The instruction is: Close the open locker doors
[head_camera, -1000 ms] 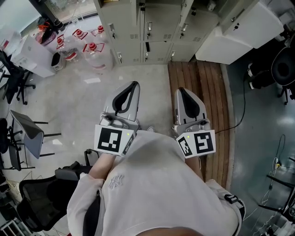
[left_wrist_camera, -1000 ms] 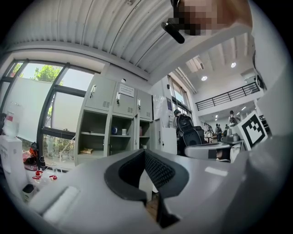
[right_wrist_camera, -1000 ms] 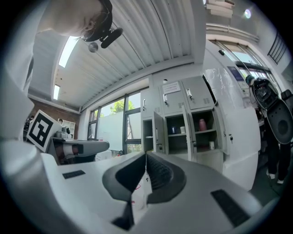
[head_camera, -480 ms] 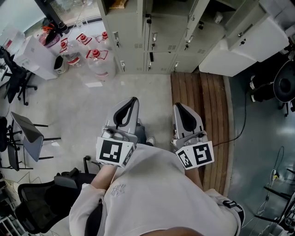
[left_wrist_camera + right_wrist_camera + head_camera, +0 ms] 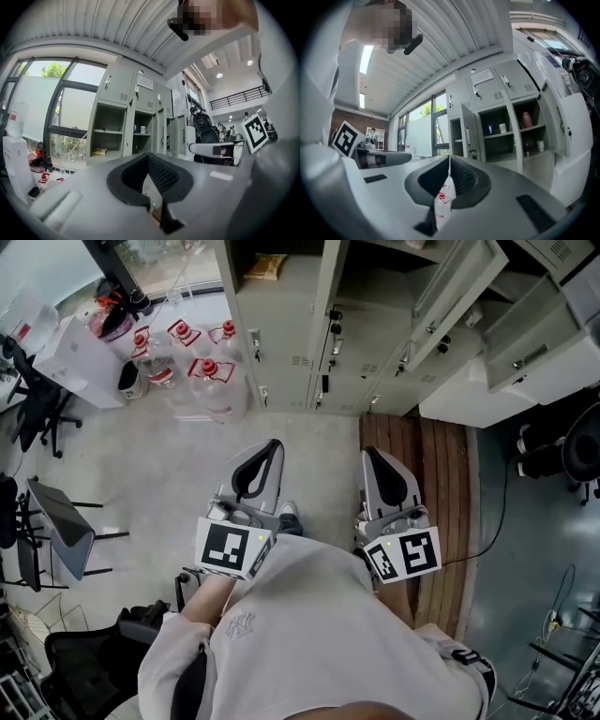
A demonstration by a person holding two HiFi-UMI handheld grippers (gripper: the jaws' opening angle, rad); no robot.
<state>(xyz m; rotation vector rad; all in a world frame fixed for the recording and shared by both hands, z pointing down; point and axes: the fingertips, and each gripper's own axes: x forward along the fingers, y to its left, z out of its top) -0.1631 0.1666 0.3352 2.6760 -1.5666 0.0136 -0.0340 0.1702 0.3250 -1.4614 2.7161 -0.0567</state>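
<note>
A bank of grey lockers [image 5: 309, 352] stands ahead of me, several doors open. One open door [image 5: 457, 298] swings out at the upper right, and an open compartment [image 5: 277, 282] holds a yellow packet. In the left gripper view open shelves [image 5: 107, 136] and open doors [image 5: 177, 135] show beyond the jaws. The right gripper view has an open door [image 5: 469, 136] beside shelves with cups and a bottle [image 5: 501, 133]. My left gripper [image 5: 272, 443] and right gripper [image 5: 370, 452] hang side by side well short of the lockers, both shut and holding nothing.
Several large water bottles [image 5: 202, 371] stand on the floor left of the lockers. A wooden platform [image 5: 436, 484] runs along the right. Office chairs [image 5: 52, 512] sit at the left, and a white cabinet [image 5: 544, 362] juts out at the upper right.
The lockers have slid down and grown in the head view, with more open compartments showing. Both grippers keep about the same place and stay shut.
</note>
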